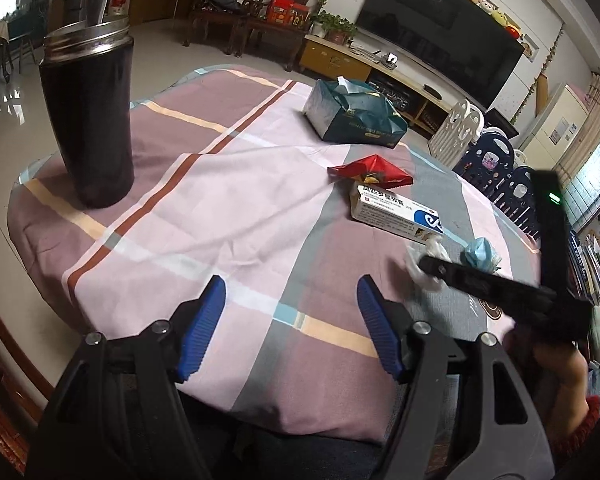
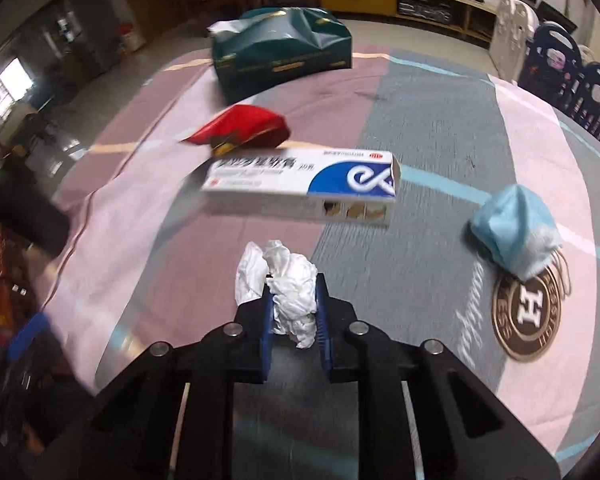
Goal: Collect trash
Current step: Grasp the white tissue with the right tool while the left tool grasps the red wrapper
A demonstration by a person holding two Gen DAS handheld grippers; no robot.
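The right gripper is clamping its blue ribbed pads onto a crumpled white tissue wad, which is bulging up and out to the left of the jaws just in front of the long white-and-blue cardboard medicine box, the landmark in the middle of the cloth-covered bench. The left gripper is hovering with its jaws standing wide apart and nothing between them, over the checked pink, mauve and grey cloth on the near side of that box. Behind the box, touching or nearly touching its far edge, a crushed red foil wrapper is lying, and further behind it a dented dark green tissue pack is sitting. To the right of the box, near it, a balled light-blue face mask is resting by a round brown logo printed on the cloth. Well to the left of the box a tall black steel flask is standing upright. The risk from here seems to lie in the grip: the tissue is soft and only part of it is sitting between the pads, so a quick lift could let it tear or slip free. The pad tips are also sitting close to the cloth, so they may be pinching a fold, which would drag the cloth and shift the box or topple the flask.
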